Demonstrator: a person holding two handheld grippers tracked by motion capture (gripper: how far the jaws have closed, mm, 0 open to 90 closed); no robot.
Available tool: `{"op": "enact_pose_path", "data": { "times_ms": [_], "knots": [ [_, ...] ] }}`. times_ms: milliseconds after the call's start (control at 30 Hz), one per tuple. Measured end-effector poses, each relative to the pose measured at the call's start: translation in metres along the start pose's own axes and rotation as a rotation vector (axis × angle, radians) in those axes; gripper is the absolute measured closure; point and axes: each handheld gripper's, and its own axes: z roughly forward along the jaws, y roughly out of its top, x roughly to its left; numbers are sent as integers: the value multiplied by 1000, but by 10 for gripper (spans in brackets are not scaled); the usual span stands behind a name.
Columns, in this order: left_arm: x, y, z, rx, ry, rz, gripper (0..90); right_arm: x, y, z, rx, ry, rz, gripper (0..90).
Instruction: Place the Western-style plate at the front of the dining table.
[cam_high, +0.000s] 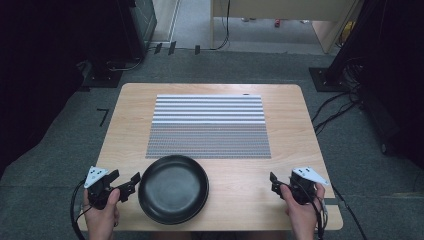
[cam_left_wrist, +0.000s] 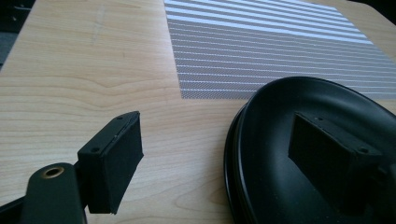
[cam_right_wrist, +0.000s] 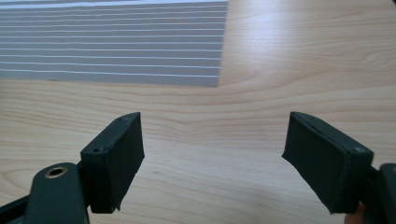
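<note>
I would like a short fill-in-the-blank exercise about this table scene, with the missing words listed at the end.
1. The black plate lies near the ____ gripper.
2. The mat on the table has a ____ pattern.
3. The right gripper has its jaws ____, with nothing between them.

Missing words: left; striped; open

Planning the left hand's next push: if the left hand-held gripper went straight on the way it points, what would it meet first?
Probably the black plate: the left hand-held gripper already has its open jaws either side of the plate's near rim, though height above it is unclear.
</note>
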Motion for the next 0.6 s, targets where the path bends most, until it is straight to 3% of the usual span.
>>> {"op": "enact_pose_path", "data": {
  "times_ms": [267,400,433,500,600],
  "knots": [
    [-4,1,1,36,-39,12,176,41,6,9,-21,61,-1,245],
    [-4,0,5,66,-65,9,176,65,9,14,-56,112,51,338],
    [-4,0,5,66,-65,9,178,65,9,14,-56,112,51,338],
    [-3,0,6,77,-74,6,178,80,10,18,-62,148,39,379],
    [-1,-1,6,77,-116,-3,178,96,11,21,-65,191,26,417]
  ]
}}
